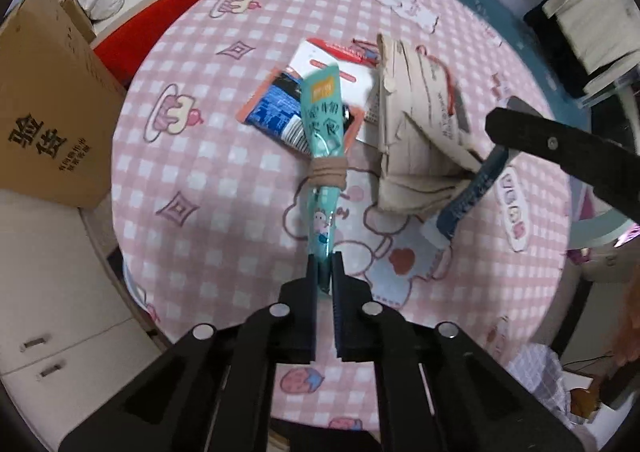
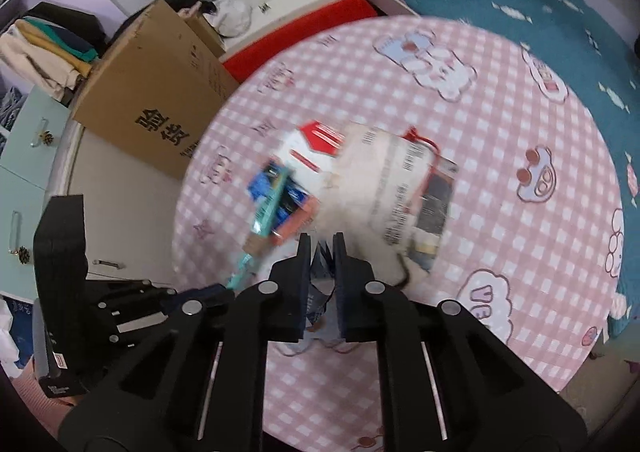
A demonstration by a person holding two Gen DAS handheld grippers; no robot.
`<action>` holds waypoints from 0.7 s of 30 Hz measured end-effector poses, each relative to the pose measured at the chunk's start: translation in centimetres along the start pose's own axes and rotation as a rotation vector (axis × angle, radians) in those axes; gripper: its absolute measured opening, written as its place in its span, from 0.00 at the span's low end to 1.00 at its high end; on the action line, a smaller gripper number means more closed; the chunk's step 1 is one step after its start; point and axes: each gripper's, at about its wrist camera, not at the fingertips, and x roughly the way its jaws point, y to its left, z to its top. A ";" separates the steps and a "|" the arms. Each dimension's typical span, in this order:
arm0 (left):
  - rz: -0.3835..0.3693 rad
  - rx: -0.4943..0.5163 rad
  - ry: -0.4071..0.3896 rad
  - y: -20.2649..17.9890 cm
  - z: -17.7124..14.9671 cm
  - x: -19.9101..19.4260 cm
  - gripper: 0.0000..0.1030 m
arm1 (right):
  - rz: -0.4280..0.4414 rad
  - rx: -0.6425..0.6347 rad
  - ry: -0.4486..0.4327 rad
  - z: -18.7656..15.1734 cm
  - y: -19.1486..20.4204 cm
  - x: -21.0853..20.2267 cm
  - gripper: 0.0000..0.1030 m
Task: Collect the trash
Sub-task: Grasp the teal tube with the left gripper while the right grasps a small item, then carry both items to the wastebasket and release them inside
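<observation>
My left tongs (image 1: 325,258) pinched shut on tail of teal foil snack pouch (image 1: 323,140) above pink checked round table (image 1: 208,180) — light, floppy, slippery. My right tongs (image 2: 322,240) clamped on dark-blue wrapper (image 2: 320,292) — thin, limp; grip edges.

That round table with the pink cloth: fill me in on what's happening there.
A person is clearing trash off the table with a handheld gripper in each hand. The left gripper has its jaws shut on the lower end of a teal snack wrapper bound with a brown band. The right gripper is shut on a blue wrapper. A crumpled paper bag, a white and red card and a blue and orange packet lie piled mid-table. A cardboard box stands beside the table.
</observation>
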 end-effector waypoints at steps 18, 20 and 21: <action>-0.070 -0.236 -0.180 15.6 -8.1 -10.1 0.04 | 0.151 -0.190 0.001 -1.0 20.4 4.0 0.11; -0.027 -0.290 -0.186 18.5 -9.8 -10.8 0.04 | 0.170 -0.224 0.017 -1.3 23.0 5.0 0.11; -0.014 -0.309 -0.187 19.4 -10.5 -11.2 0.04 | 0.180 -0.243 0.026 -1.5 24.3 5.5 0.11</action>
